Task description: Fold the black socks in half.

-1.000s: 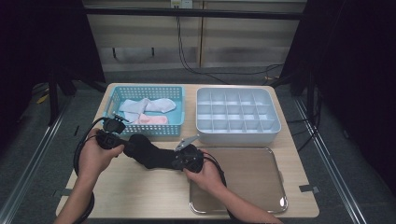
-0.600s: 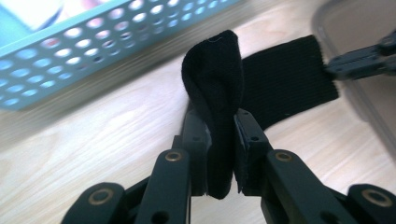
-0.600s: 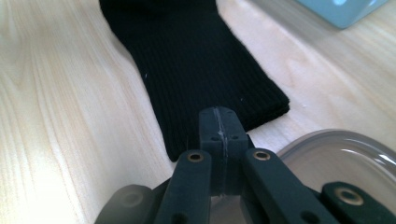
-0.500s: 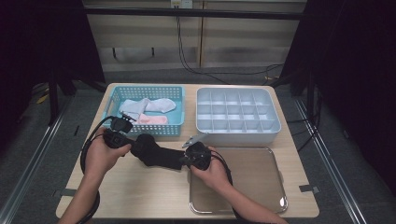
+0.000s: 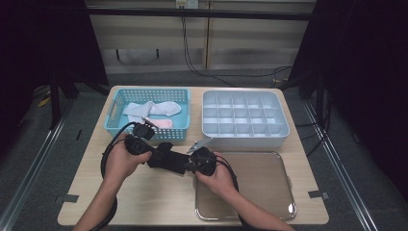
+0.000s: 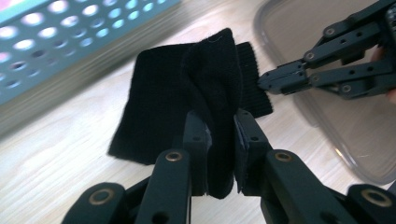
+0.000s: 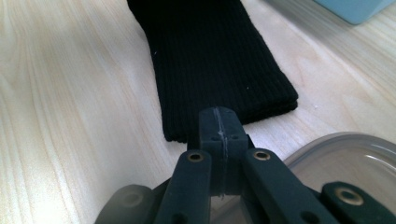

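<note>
Pale wood table (image 5: 144, 192), dark surroundings. Beside the metal tray (image 5: 269, 192), left gripper (image 6: 219, 140) clamps the black sock's (image 6: 187, 93) fold; right gripper (image 7: 219, 126) pinches its ribbed cuff.

The black sock (image 7: 210, 60) is matt knitted cloth, ribbed at the cuff and smoother toward the folded end. The table (image 7: 70, 116) is pale wood with a fine grain and a soft sheen. The tray (image 5: 269, 187) looks like smooth brushed metal with a dull shine. The blue basket (image 5: 144, 96) is perforated plastic, and the grey divided box (image 5: 245, 139) is smooth matt plastic. Each tool (image 6: 219, 135) is matt black plastic with small metal rivets.
</note>
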A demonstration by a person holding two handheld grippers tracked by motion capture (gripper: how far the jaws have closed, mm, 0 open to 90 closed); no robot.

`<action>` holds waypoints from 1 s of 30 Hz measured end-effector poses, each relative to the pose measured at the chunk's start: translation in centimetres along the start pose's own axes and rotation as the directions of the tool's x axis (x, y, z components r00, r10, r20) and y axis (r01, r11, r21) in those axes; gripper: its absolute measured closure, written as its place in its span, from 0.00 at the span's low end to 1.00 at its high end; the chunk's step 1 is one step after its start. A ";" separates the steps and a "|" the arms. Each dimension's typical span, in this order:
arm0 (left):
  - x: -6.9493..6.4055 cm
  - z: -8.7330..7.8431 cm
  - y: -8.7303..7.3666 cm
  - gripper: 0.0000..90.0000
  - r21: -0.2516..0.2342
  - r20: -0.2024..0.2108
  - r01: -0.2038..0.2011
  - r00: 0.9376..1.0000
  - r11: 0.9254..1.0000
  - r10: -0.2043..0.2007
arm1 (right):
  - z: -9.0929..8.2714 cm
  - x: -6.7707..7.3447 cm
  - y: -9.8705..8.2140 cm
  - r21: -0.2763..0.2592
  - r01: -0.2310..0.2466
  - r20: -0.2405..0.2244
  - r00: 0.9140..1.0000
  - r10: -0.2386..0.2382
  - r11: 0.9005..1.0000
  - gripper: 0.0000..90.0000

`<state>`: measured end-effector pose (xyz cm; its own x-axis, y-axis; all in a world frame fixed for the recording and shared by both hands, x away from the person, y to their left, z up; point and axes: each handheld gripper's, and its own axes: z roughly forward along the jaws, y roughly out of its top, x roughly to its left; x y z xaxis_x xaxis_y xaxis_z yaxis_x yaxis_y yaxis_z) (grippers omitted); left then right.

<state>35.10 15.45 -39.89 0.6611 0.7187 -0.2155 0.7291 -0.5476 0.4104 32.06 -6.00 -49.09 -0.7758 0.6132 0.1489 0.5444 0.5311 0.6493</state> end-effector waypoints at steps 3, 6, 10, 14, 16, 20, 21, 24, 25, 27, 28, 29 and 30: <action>-0.1 0.1 0.1 0.86 0.000 -0.002 -0.001 1.000 1.000 0.001 | -0.2 0.0 0.0 0.000 -0.003 0.005 1.000 0.003 1.000 1.00; -0.3 0.3 0.4 0.86 0.005 -0.002 -0.011 1.000 1.000 0.011 | -0.2 -0.4 0.0 -0.002 -0.013 0.018 1.000 0.013 1.000 1.00; -0.7 0.9 0.6 0.86 0.015 0.004 -0.020 1.000 1.000 0.020 | 0.1 -0.5 -0.1 -0.007 -0.017 0.015 1.000 0.017 1.000 1.00; -1.3 2.0 0.9 0.86 0.020 0.011 -0.026 1.000 0.999 0.026 | 0.2 -0.3 -0.1 -0.004 -0.029 0.012 0.999 0.029 1.000 1.00; -1.5 2.4 1.1 0.86 0.027 0.007 -0.031 0.999 0.999 0.031 | 0.3 -0.3 -0.2 -0.005 -0.020 0.011 1.000 0.020 1.000 1.00; -1.7 2.9 1.4 0.86 0.030 0.006 -0.039 0.999 0.999 0.039 | 0.0 -0.6 -0.6 0.001 -0.027 0.012 1.000 0.027 1.000 1.00; -1.8 3.1 1.5 0.86 0.033 0.001 -0.042 0.999 0.999 0.042 | 0.0 -0.6 -0.6 0.001 -0.027 0.012 1.000 0.027 1.000 1.00; -2.4 3.7 1.7 0.85 0.032 -0.005 -0.048 0.999 0.998 0.048 | -0.2 -0.9 -0.8 -0.006 -0.038 0.012 0.999 0.038 0.999 1.00; -2.4 3.7 1.7 0.85 0.032 -0.005 -0.048 0.999 0.998 0.048 | -0.2 -0.9 -0.8 -0.006 -0.038 0.012 0.999 0.038 0.999 1.00; -2.6 4.1 1.8 0.85 0.041 -0.001 -0.058 0.998 0.997 0.058 | -0.2 -0.9 -0.8 -0.008 -0.037 0.009 0.999 0.037 0.999 1.00; -2.7 4.3 1.8 0.85 0.037 -0.004 -0.056 0.998 0.998 0.056 | -0.3 -0.9 -0.8 -0.007 -0.036 0.011 0.999 0.036 0.999 1.00; -2.7 4.4 1.8 0.84 0.037 -0.007 -0.062 0.998 0.997 0.062 | -0.4 -0.9 -0.9 -0.006 -0.036 0.011 0.999 0.037 0.999 1.00; -2.9 4.7 1.9 0.83 0.041 -0.008 -0.066 0.998 0.997 0.066 | -0.5 -0.9 -0.9 -0.006 -0.036 0.015 0.999 0.036 0.999 1.00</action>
<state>35.38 10.36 -42.64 0.7064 0.6842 -0.1812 0.6908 -0.6106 0.3873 32.11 -7.26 -49.45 -0.7507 0.6409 0.1606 0.5699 0.5051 0.6482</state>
